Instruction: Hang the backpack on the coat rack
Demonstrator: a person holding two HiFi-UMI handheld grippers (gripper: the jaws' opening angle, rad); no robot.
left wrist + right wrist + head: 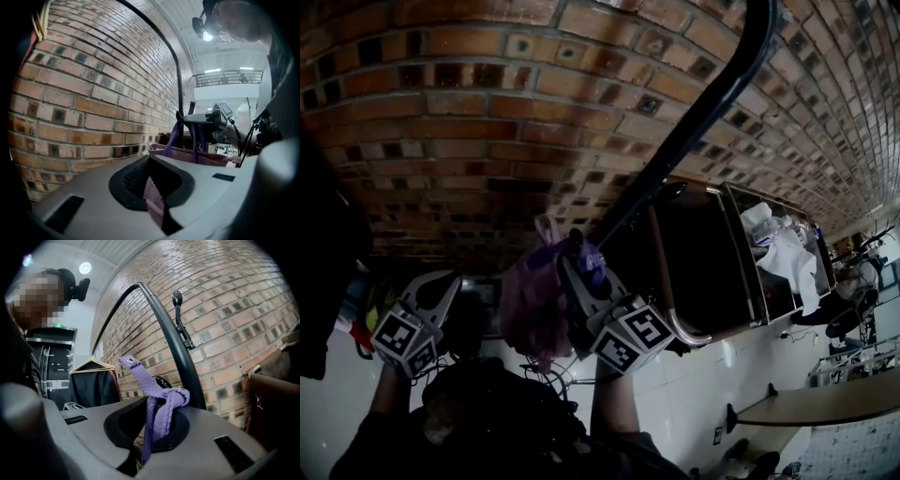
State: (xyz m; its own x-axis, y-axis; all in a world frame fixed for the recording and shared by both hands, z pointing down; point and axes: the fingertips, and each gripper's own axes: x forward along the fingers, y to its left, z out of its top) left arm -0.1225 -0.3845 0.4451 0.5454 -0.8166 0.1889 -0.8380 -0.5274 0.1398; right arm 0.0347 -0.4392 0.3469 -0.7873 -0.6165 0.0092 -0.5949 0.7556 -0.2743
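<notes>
- Just below centre of the head view, toward 7 o'clock, the backpack [530,305] hangs in the air in front of the brick wall [487,112]. It is not yet on the coat rack [703,112].
- Right tongs [573,251]: closed on the purple strap [157,413]. In the right gripper view the webbing is bunched and knotted between the jaws, with a loose tail standing up toward 11 o'clock.
- Left tongs [442,284]: drawn to a narrow slit. Pink fabric of the backpack [187,154] is seen inside the slit in the left gripper view, so a pinch on the bag's body is judged likely.
- Coat rack: a black curved pole running from 1 o'clock down to centre in the head view. A knobbed peg [178,310] is seen at 12 o'clock of the right tongs, above the strap.
- Handling, judged: soft, thin cloth that sags and folds under its own weight, and probably light. No stiffness is to be expected, so the body will swing if only the strap is carried.
- Hold, judged: the woven strap is the sound place, since it is rough, not slippery and carries the load. The loop should be kept open above the tongs so that the peg can be passed through it.
- Risk, judged: the loop may be closed by the bunched webbing.
</notes>
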